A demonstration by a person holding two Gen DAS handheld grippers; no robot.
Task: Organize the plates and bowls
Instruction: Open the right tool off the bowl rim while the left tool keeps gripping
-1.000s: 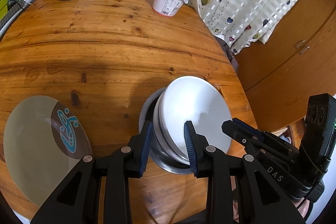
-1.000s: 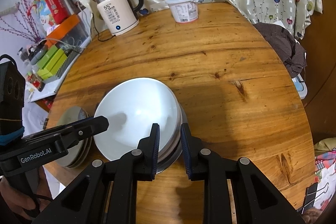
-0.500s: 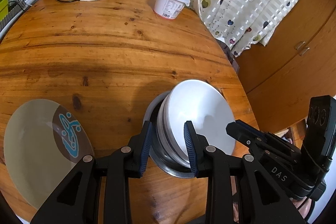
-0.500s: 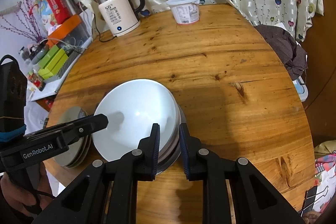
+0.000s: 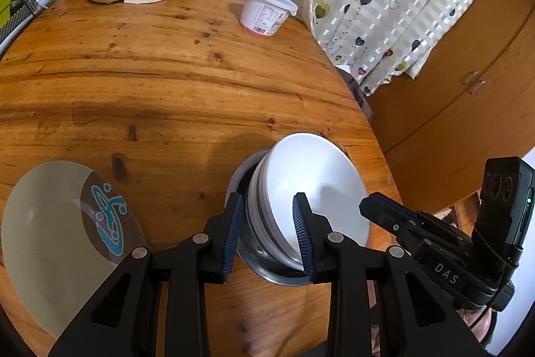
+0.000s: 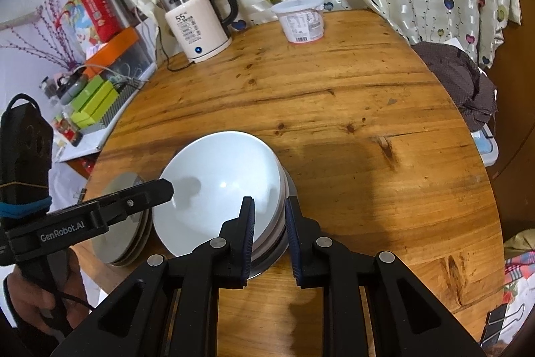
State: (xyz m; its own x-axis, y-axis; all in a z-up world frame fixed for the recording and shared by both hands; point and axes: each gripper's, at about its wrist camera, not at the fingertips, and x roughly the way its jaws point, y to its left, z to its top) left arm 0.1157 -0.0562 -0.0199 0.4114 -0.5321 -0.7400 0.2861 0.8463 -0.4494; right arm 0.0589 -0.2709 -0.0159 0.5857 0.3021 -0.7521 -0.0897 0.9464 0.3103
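The white bowl (image 6: 217,186) sits tilted atop nested bowls inside a steel bowl (image 5: 267,270) near the wooden table's (image 6: 334,109) front edge; the left gripper (image 5: 267,225) clamps the stack's left rim, the right gripper (image 6: 269,223) pinches its right rim; stacked plates (image 5: 50,243) lie just left.

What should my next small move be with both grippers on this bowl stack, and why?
Probably lift both together, gently and level. The left gripper and right gripper each clamp opposite rims of the bowl stack, which sits tilted in a steel bowl on the table. An uneven lift could slide the white bowls apart.
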